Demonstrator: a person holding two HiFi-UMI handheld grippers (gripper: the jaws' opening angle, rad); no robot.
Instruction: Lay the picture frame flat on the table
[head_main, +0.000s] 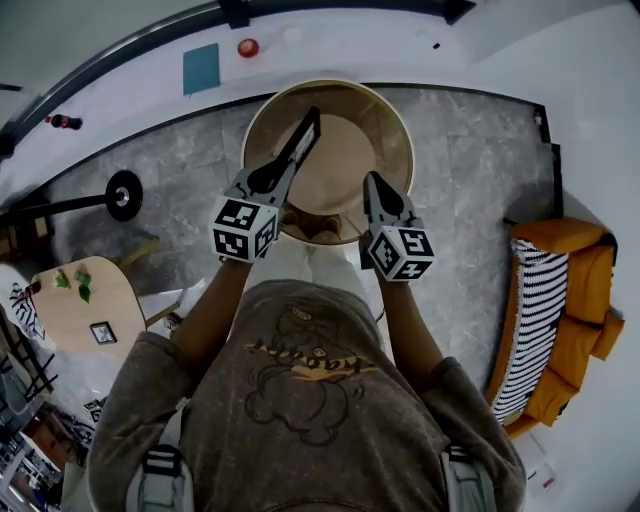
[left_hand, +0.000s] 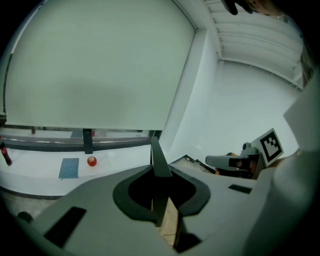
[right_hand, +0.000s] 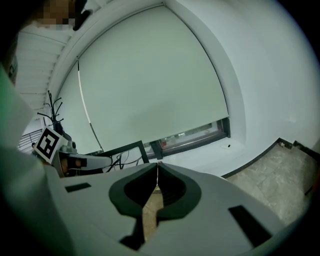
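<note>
The picture frame (head_main: 303, 140) is a thin dark frame seen edge-on, tilted up over the round wooden table (head_main: 392, 130). My left gripper (head_main: 283, 168) is shut on its near end. In the left gripper view the frame's dark edge (left_hand: 160, 162) stands upright between the closed jaws. My right gripper (head_main: 374, 185) hovers over the table's near right part, apart from the frame. Its jaws meet at the tips (right_hand: 158, 163) with nothing between them. Each gripper shows in the other's view: the right gripper (left_hand: 227, 161) and the left gripper (right_hand: 80, 161).
A grey stone-patterned floor surrounds the table. An orange sofa (head_main: 575, 300) with a striped cushion stands at the right. A black round lamp base (head_main: 123, 195) and a small wooden side table (head_main: 70, 305) are at the left. A blue book (head_main: 200, 68) and a red ball (head_main: 248, 47) lie on the white ledge.
</note>
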